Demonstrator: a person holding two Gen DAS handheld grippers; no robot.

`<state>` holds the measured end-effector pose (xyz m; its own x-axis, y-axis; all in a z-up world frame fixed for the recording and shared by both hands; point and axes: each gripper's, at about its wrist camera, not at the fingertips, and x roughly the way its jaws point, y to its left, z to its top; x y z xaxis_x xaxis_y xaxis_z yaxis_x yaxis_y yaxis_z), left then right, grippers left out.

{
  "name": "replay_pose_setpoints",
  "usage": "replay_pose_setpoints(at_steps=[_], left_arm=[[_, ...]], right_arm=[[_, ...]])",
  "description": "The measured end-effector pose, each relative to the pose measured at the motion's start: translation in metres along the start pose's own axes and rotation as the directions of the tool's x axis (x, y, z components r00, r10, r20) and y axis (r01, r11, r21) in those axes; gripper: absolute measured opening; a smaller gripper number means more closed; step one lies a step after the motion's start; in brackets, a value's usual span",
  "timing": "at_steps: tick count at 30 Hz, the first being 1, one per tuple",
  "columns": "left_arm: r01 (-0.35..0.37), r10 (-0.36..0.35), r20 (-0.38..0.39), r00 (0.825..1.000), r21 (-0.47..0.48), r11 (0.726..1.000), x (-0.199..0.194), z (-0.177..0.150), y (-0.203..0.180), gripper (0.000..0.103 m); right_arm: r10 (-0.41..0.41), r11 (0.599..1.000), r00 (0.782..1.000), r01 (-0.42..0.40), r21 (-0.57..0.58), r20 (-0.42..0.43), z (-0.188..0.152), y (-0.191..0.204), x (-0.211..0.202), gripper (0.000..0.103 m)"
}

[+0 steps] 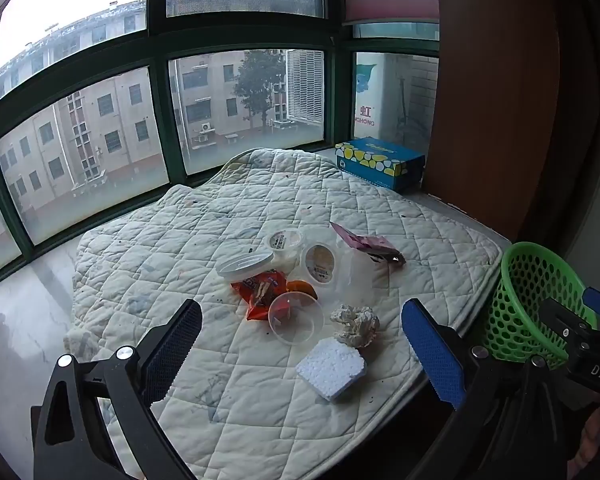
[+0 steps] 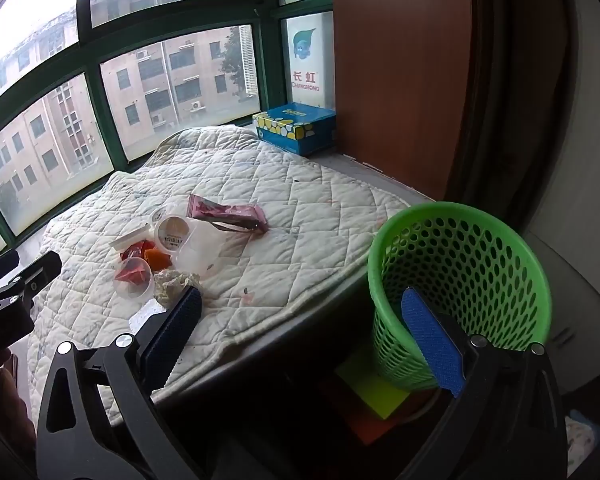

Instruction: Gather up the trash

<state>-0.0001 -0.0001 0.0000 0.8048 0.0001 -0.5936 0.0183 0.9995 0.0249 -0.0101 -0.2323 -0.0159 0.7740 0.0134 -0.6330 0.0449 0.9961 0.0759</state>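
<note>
- Clearly, the left claw (image 1: pixel 302 350) stands wide open with nothing between its pads, hovering above the near edge of the quilted pad (image 1: pixel 236 216) on the window ledge.
- Ahead of it the trash lies in a loose cluster mid-pad: a white foam block (image 1: pixel 331 367) nearest, a crumpled paper wad (image 1: pixel 355 325) just behind it, and a clear plastic cup (image 1: pixel 296 317) beside the wad.
- Behind the cup sit a red snack wrapper (image 1: pixel 262 290), a white lid (image 1: pixel 244 265) and two small round tubs (image 1: pixel 320 263), close together and partly overlapping.
- A pink wrapper (image 1: pixel 366 243) lies a little apart, toward the right of the heap.
- The right claw (image 2: pixel 302 350) is also spread wide and grips nothing; its right blue pad sits in front of the green mesh basket (image 2: pixel 472 264), and whether it touches cannot be told.
- That basket stands off the pad's right edge, upright, well apart from the trash heap.
- A blue tissue box (image 1: pixel 380 163) rests at the far corner of the ledge, beside the wooden panel (image 1: pixel 496 92).
</note>
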Motion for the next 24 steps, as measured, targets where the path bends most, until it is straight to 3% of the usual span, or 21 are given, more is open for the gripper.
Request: replay_pose_setpoints(at_steps=[24], left_arm=[[0.013, -0.013, -0.007, 1.000, -0.011, 1.000, 0.0016, 0.0019, -0.0005, 0.097]], right_arm=[[-0.004, 1.000, 1.000, 0.004, -0.007, -0.005, 0.0012, 0.0013, -0.0005, 0.098]])
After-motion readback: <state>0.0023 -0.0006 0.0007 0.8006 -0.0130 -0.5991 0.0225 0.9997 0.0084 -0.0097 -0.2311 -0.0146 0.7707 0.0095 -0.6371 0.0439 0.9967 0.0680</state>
